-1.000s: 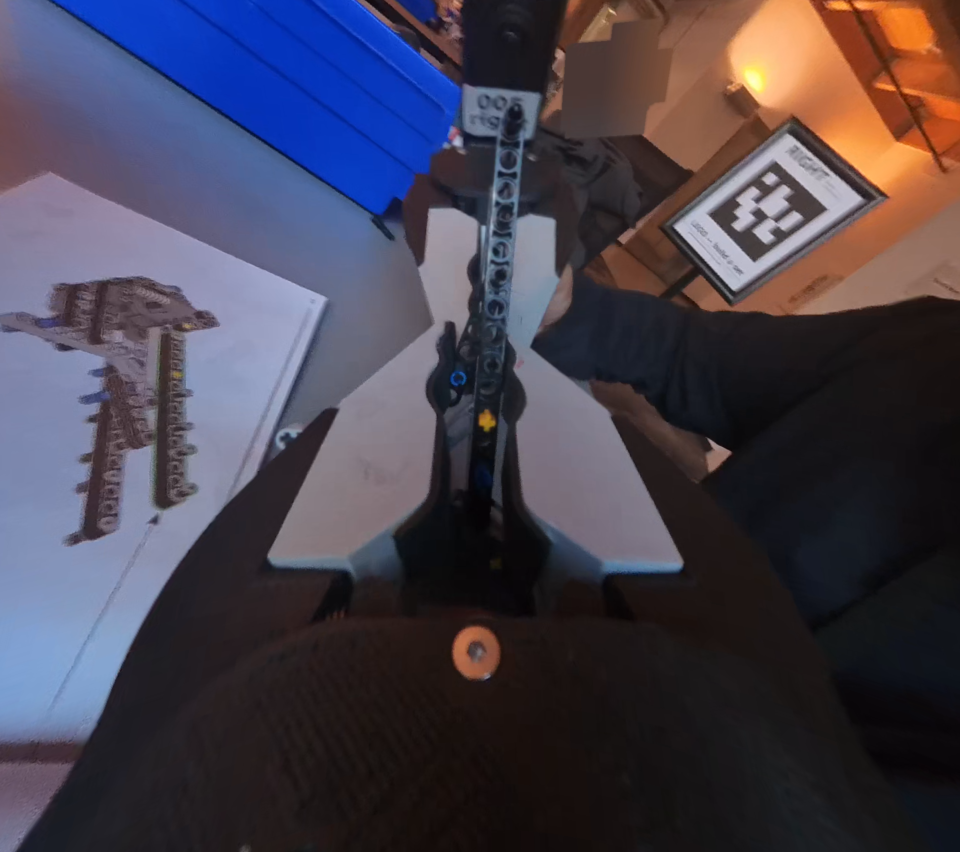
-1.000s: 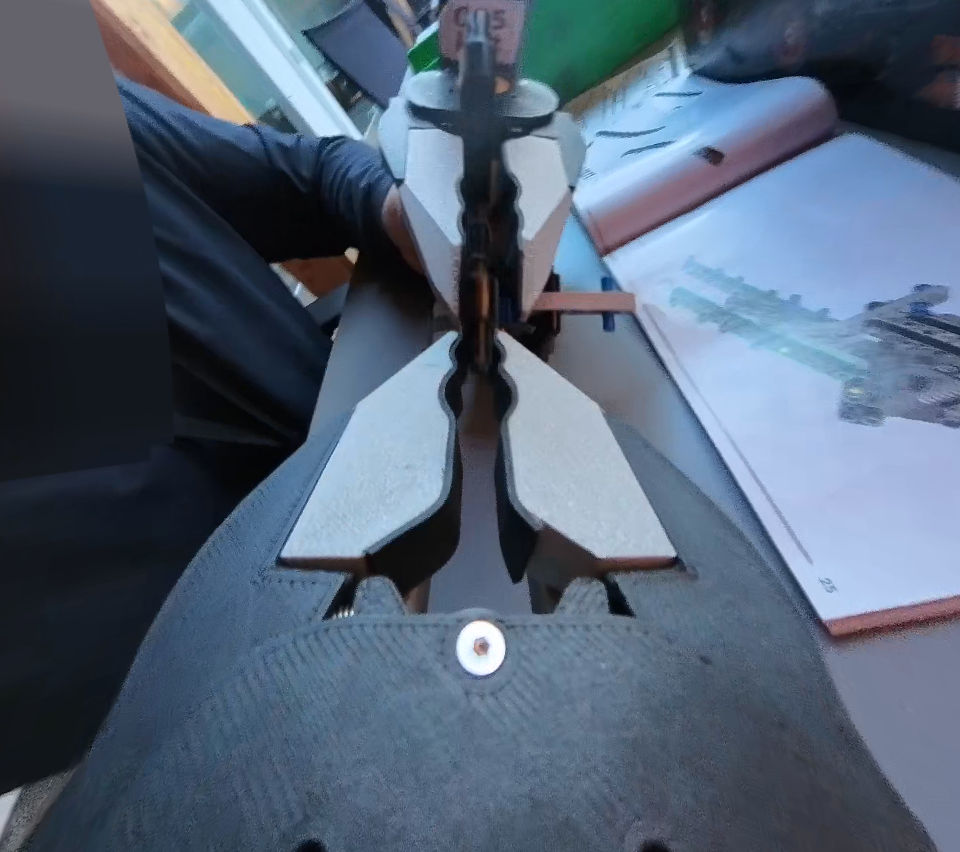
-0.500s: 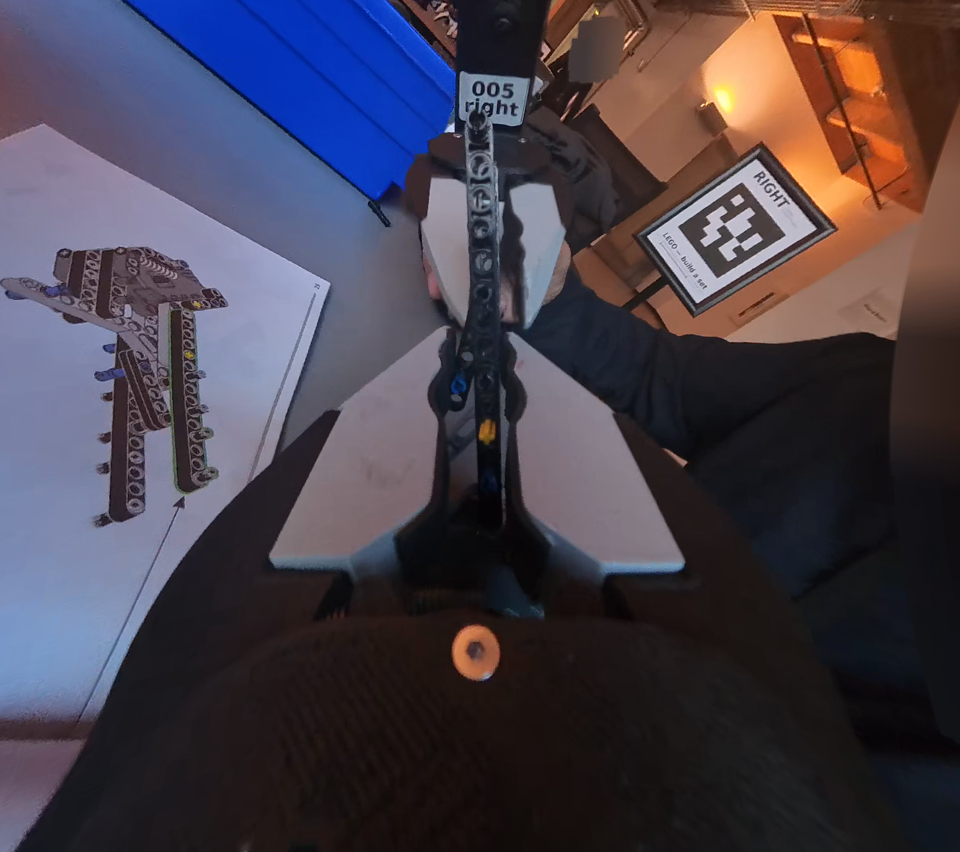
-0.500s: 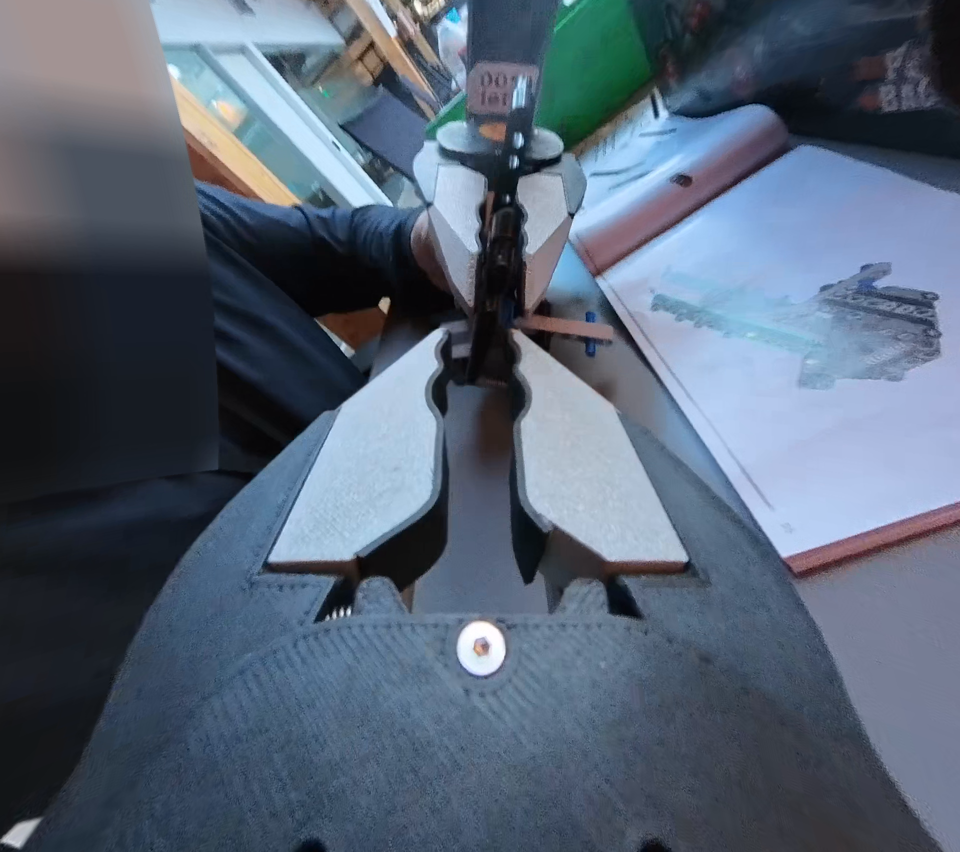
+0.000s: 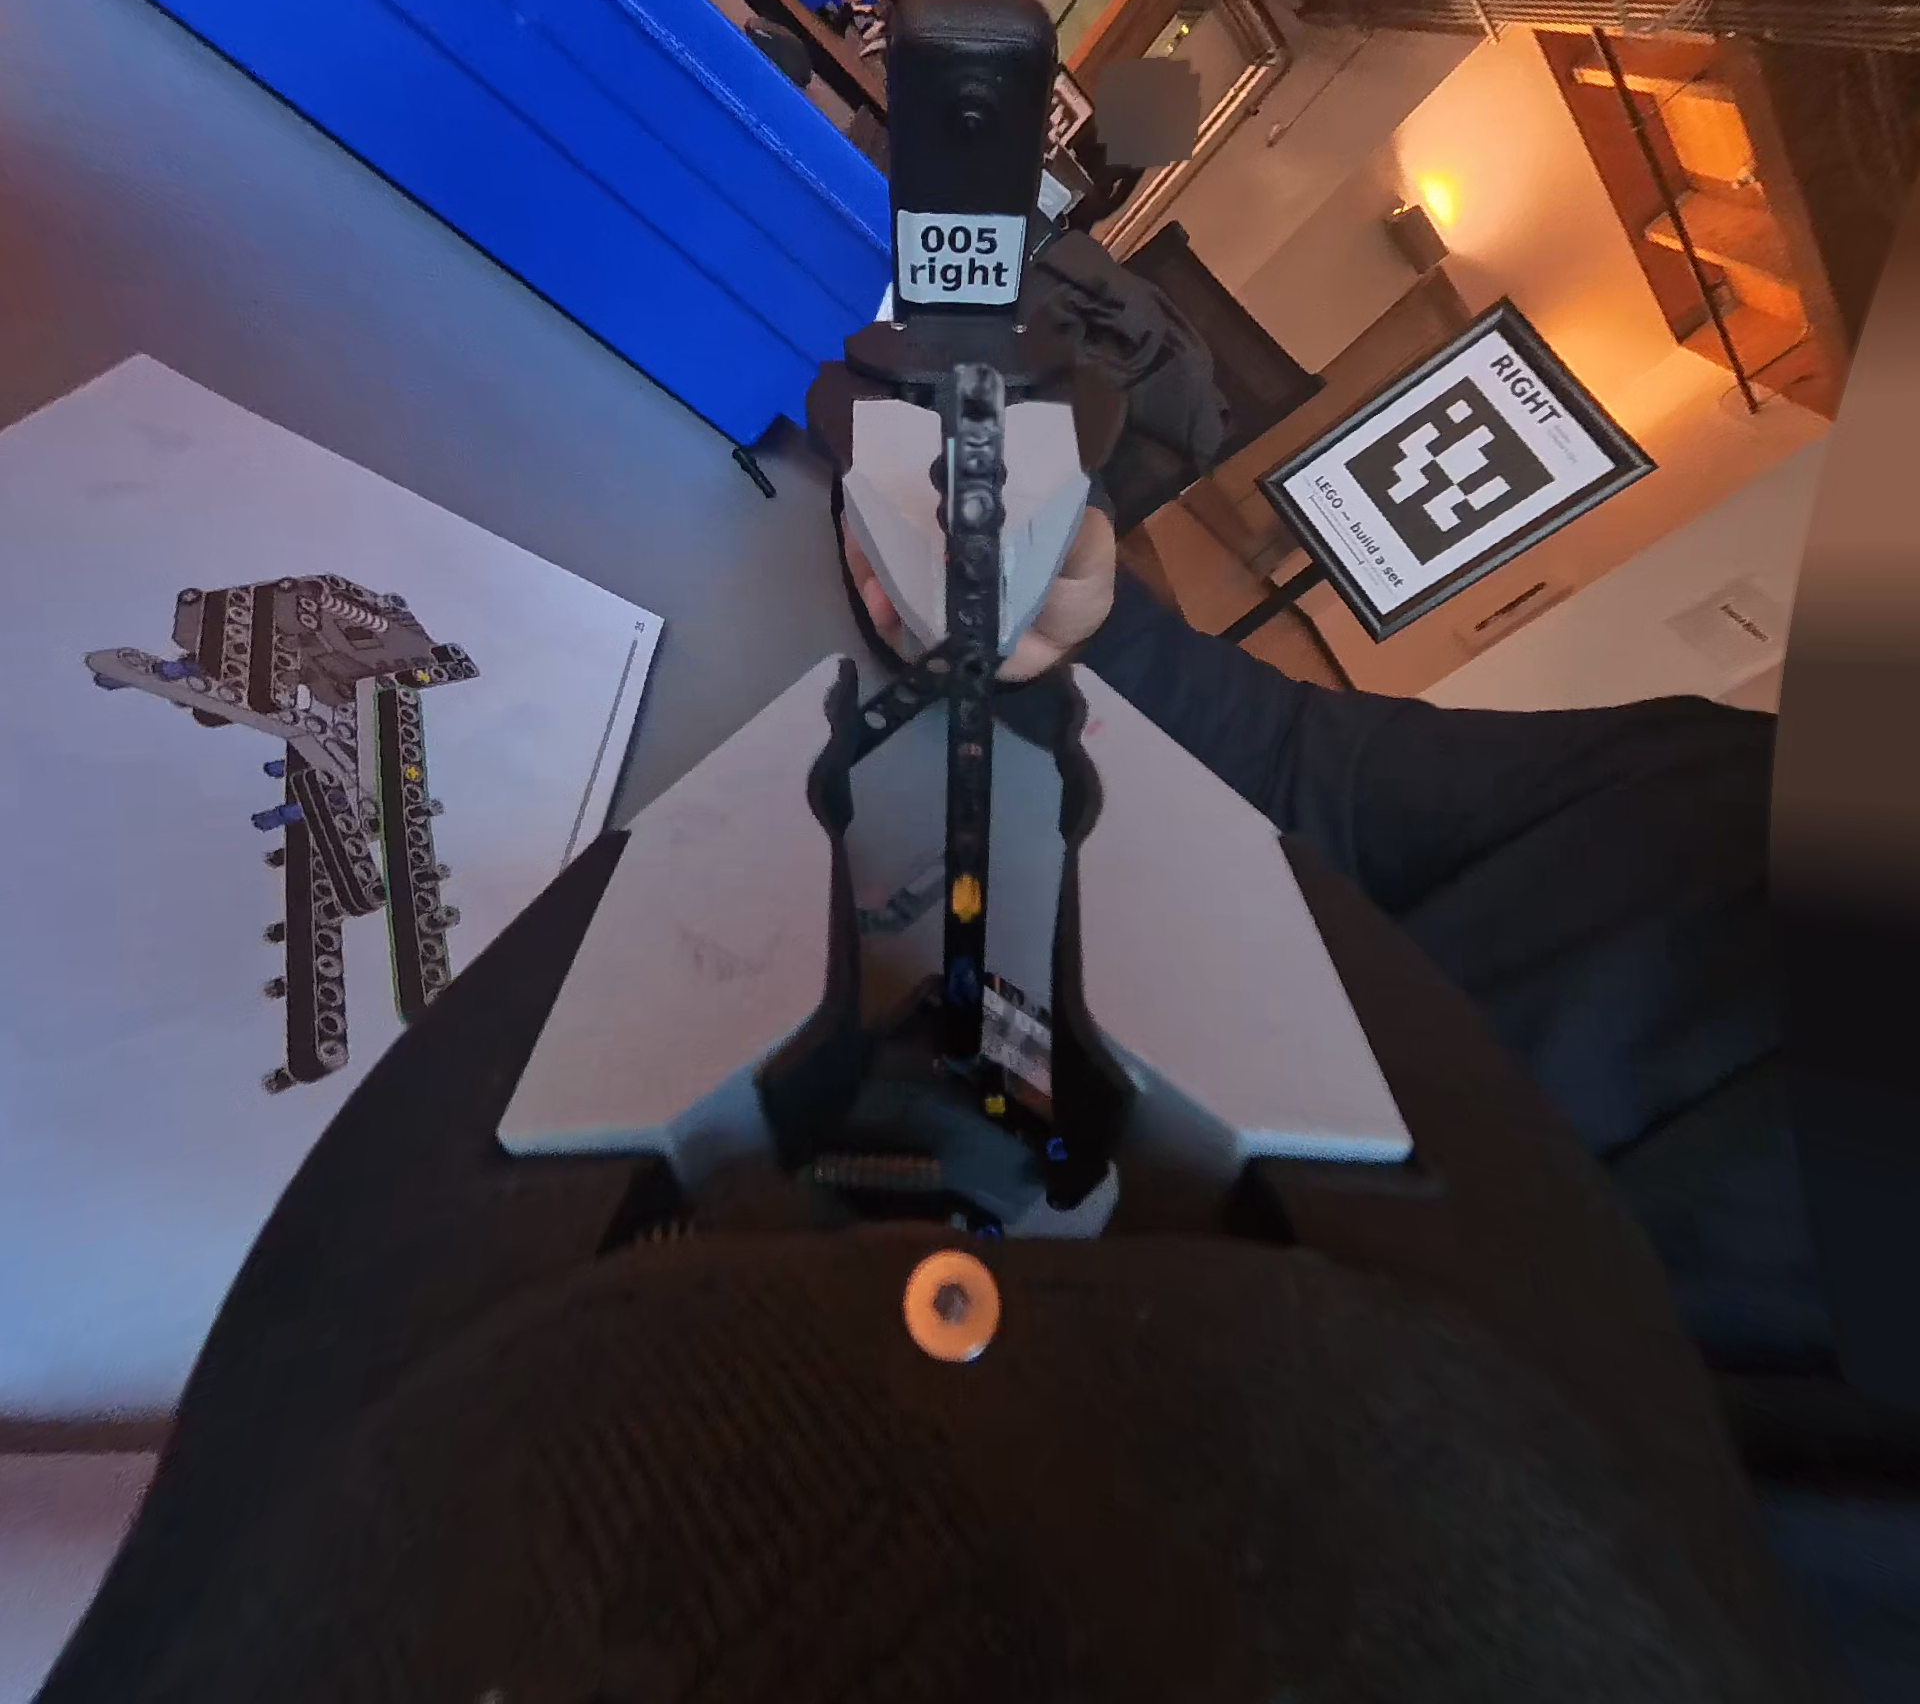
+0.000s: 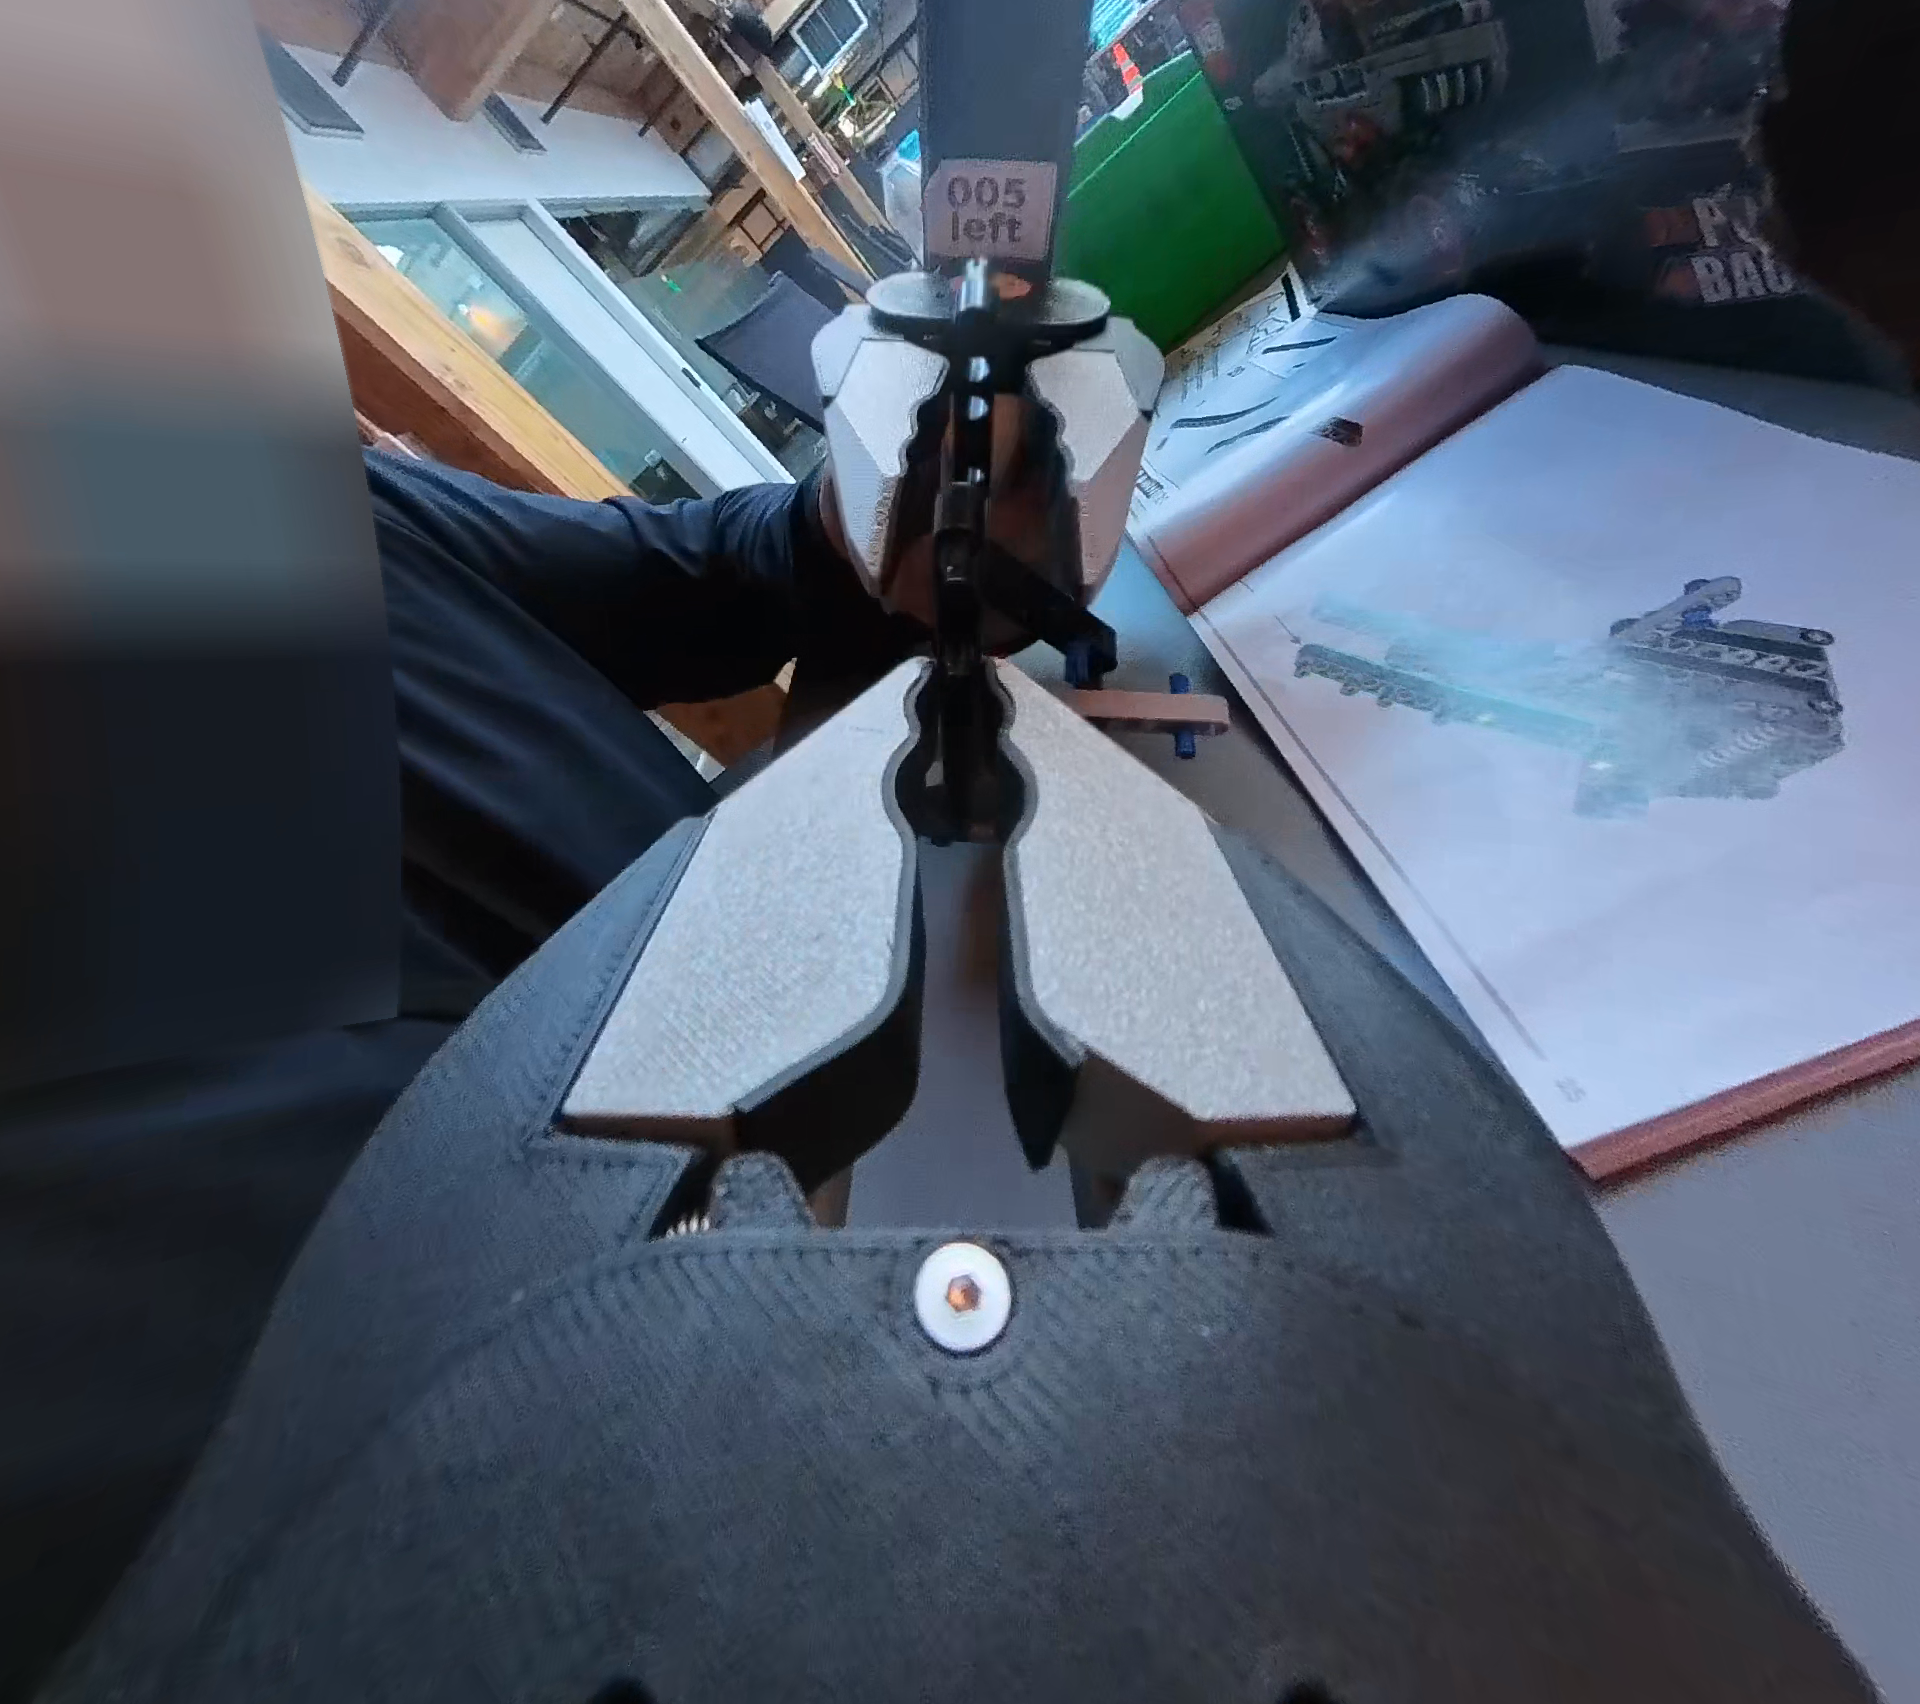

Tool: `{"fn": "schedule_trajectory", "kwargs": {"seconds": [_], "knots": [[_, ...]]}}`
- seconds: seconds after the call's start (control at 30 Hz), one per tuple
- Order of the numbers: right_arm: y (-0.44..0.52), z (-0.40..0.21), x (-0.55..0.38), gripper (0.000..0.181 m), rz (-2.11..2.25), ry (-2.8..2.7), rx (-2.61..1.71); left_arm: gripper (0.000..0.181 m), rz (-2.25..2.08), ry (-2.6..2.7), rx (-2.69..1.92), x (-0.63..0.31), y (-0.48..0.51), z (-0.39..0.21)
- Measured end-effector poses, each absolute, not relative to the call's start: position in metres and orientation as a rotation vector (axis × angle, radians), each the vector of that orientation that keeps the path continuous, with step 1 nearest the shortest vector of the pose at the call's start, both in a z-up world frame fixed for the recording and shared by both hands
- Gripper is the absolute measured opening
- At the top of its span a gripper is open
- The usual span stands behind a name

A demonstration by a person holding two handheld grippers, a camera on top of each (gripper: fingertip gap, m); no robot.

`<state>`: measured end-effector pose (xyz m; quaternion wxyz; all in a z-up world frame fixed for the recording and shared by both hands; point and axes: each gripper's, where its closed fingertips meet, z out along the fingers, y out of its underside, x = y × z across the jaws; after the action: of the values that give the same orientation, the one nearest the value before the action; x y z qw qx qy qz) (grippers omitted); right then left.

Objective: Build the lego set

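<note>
A black lego assembly, a long holed beam (image 5: 974,750) with a second beam branching off sideways and yellow and blue pins, hangs in the air between my two grippers, which face each other. My left gripper (image 5: 961,678) is open; its fingers stand apart on either side of the beam and do not touch it. My right gripper (image 6: 956,678) is shut on the beam's end (image 6: 954,615). It also shows in the left wrist view (image 5: 971,615), closed on the far end. The left gripper shows open in the right wrist view (image 6: 961,605).
An open instruction booklet (image 5: 312,823) lies on the grey table (image 5: 260,252); it also shows in the right wrist view (image 6: 1558,771). A blue bin (image 5: 468,44), a green box (image 6: 1164,210), the set's box (image 6: 1403,96) and a framed sign (image 5: 1455,470) stand around. Dark sleeves (image 6: 623,563) hold the grippers. Less than 4 cm separates the two grippers' tips.
My left gripper's fingers have spread apart and let go of the beam. My right gripper stays shut on it. The sideways beam now shows clearly.
</note>
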<state>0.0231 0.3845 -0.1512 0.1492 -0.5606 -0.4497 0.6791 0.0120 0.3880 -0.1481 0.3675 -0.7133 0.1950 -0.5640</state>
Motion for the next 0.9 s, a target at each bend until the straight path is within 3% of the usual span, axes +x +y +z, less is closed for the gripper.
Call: {"fn": "schedule_trajectory", "kwargs": {"seconds": [0.07,0.23,0.3,0.9], "knots": [[0.382,-0.150,0.023,0.005,1.950,-1.313,-1.601,0.039,-1.456,0.510,-1.834,0.014,0.388,-0.146],[0.378,-0.147,0.023,0.005,1.918,-1.355,-1.590,0.010,-1.471,0.552,-1.783,0.019,0.383,-0.138],[0.376,-0.146,0.024,0.005,1.902,-1.374,-1.589,0.007,-1.456,0.571,-1.792,0.019,0.382,-0.137],[0.370,-0.149,0.022,0.004,1.866,-1.427,-1.603,0.007,-1.429,0.580,-1.830,0.023,0.376,-0.143]]}}
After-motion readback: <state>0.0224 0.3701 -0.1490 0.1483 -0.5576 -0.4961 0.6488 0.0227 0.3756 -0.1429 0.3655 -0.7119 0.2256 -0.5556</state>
